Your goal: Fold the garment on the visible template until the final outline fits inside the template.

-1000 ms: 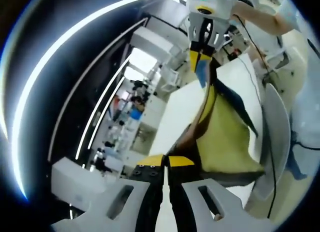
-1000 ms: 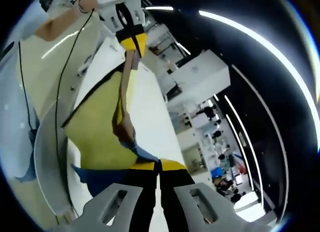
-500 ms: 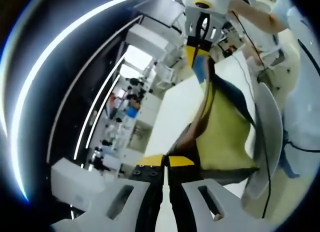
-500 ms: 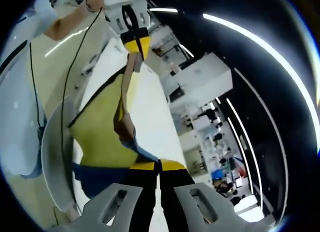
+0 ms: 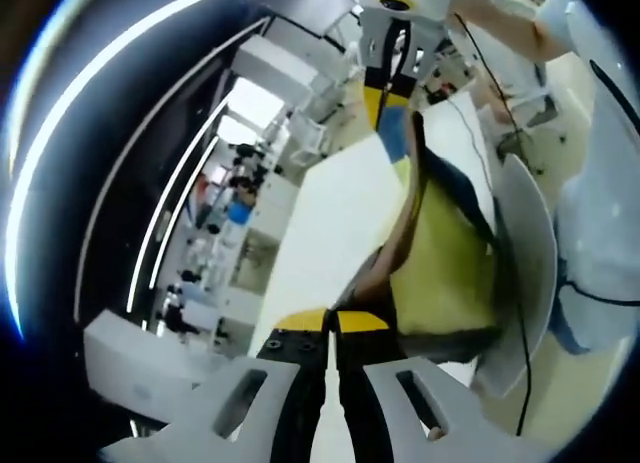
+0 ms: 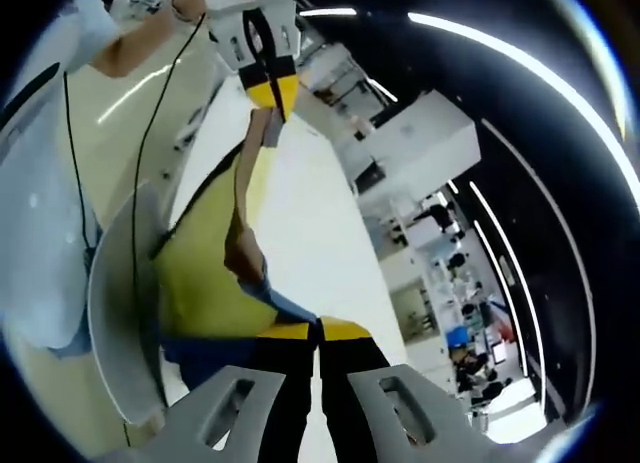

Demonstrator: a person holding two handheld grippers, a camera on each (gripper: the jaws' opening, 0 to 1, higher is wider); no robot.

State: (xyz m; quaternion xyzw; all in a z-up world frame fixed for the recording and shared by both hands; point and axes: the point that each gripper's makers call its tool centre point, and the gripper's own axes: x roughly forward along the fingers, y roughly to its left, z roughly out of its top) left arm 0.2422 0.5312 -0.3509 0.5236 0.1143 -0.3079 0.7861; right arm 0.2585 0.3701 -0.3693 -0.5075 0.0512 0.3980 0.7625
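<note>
The garment [image 5: 440, 273] is held off the white table [image 5: 330, 233], stretched as a taut edge between the two grippers. In the left gripper view the left gripper [image 5: 335, 321] is seen at 6 o'clock with its yellow-tipped jaws pressed together on one corner of the cloth, while the right gripper [image 5: 385, 78] enters at 12 o'clock, closed on the opposite corner. The mirror arrangement is given in the right gripper view: the right gripper [image 6: 318, 329] is clamped on the fabric at 6 o'clock and the left gripper [image 6: 268, 83] is pinching the far corner near 11 o'clock. The yellow panel with its dark blue trim hangs below that edge, toward 4 o'clock in the left gripper view. The cloth is presumably held this way so that it can be straightened and laid flat before folding. A pale curved board [image 6: 115, 323], possibly the template, lies beside the hanging fabric, though the fisheye distortion makes this uncertain.

Compared with a second ago, both grasps are unchanged and the garment is still stretched. Both views have rolled slightly, so the ceiling lights and background sit differently; this is taken as camera motion. The folding itself is judged not yet begun.
</note>
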